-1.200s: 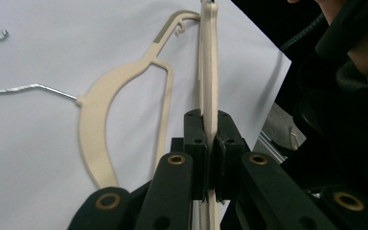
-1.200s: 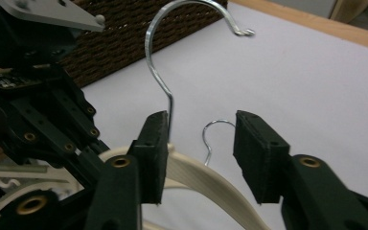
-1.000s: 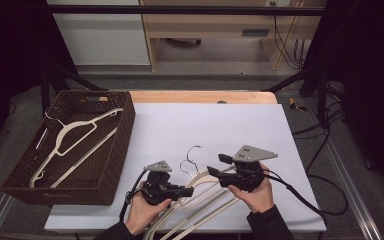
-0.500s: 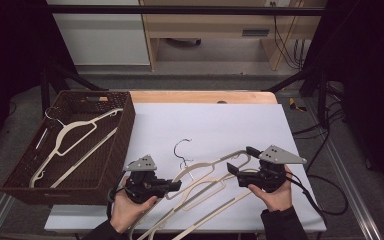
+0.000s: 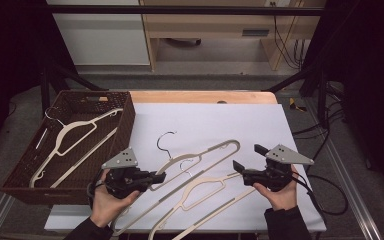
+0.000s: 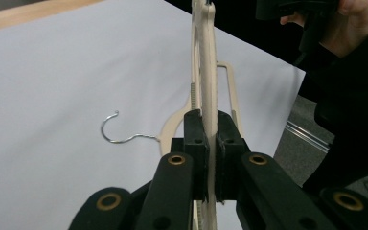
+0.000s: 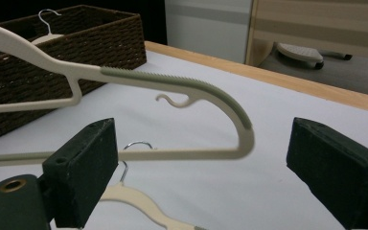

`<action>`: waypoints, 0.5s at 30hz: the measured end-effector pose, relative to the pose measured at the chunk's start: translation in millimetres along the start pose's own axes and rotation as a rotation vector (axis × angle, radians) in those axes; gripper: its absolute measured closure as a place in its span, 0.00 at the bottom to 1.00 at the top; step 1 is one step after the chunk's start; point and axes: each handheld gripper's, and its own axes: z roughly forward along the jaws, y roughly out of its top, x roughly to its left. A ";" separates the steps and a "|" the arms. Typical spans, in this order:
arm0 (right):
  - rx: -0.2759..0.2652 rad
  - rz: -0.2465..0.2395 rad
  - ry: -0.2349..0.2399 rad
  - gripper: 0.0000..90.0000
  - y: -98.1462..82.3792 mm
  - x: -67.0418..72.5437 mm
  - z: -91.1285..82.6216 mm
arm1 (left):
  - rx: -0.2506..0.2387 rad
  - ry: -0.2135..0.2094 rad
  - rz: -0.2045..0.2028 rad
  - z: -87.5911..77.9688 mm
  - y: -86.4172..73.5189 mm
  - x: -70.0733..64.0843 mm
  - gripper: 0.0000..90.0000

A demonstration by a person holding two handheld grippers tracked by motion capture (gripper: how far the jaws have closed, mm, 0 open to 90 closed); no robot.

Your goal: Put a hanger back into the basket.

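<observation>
1. Tabletop (image 5: pixel 205 120) under a white sheet, dark room behind, a pale cabinet beyond the far edge. A brown wicker basket (image 5: pixel 125 125) stands at the sheet's left edge with one cream hanger already lying in it.

2. Left claw (image 5: pixel 160 176), just right of the basket's near corner, is pressed tight on the shoulder of the lifted hanger (image 5: pixel 200 157). A second ago this hanger lay low by both hands; now it is raised and swung toward the basket, its hook (image 5: pixel 166 140) pointing away from the person.

3. Right claw (image 5: pixel 240 166), well right of the basket, has just been opening. Its jaws stand spread, and the hanger's far end sits between them untouched. My reading: the handover to the left hand is done and the carry to the basket can go on one-handed.

4. A second hanger (image 5: pixel 200 192) lies flat on the sheet, right of the basket, next in line.

5. Left gripper view gives the pinch edge-on: pads (image 6: pixel 194 139) clamped on the thin cream bar. Right gripper view gives the clear gap either side of the hanger's rounded end (image 7: pixel 242 134), with the basket behind.
</observation>
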 end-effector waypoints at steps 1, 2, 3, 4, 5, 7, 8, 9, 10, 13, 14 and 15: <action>-0.003 0.001 -0.007 0.11 0.2 -0.1 -0.1 | -0.005 0.010 0.004 -3.0 0.9 1.2 0.96; -0.004 0.001 -0.007 0.11 0.3 -0.4 -0.3 | -0.003 0.017 0.009 -5.6 2.0 2.5 0.96; -0.005 0.001 -0.009 0.11 0.4 -0.6 -0.4 | -0.009 0.028 0.012 -8.8 3.1 4.0 0.96; -0.004 0.000 -0.007 0.10 0.7 -0.9 -1.0 | -0.012 0.036 0.014 -12.6 4.5 5.7 0.96; -0.006 -0.001 -0.010 0.10 1.0 -1.4 -1.3 | -0.016 0.047 0.018 -17.5 6.5 8.0 0.96; -0.010 0.001 -0.017 0.10 1.6 -2.2 -2.9 | -0.013 0.068 0.025 -24.7 10.4 11.8 0.96; -0.010 -0.002 -0.017 0.10 1.8 -2.7 -3.7 | -0.009 0.075 0.029 -27.4 12.2 13.3 0.96; -0.013 -0.002 -0.021 0.10 1.9 -2.9 -4.1 | -0.006 0.087 0.037 -30.6 14.6 15.1 0.96; -0.015 -0.002 -0.022 0.10 2.0 -3.2 -4.6 | 0.002 0.099 0.044 -33.9 17.2 16.8 0.96; -0.021 0.000 -0.025 0.10 2.1 -4.2 -5.3 | 0.005 0.120 0.059 -42.8 24.1 23.3 0.96; -0.019 0.007 -0.024 0.10 1.7 -5.0 -5.8 | 0.006 0.122 0.058 -45.2 25.8 25.2 0.96; -0.017 0.005 -0.024 0.10 1.2 -6.2 -6.2 | 0.008 0.124 0.060 -47.1 27.1 26.7 0.96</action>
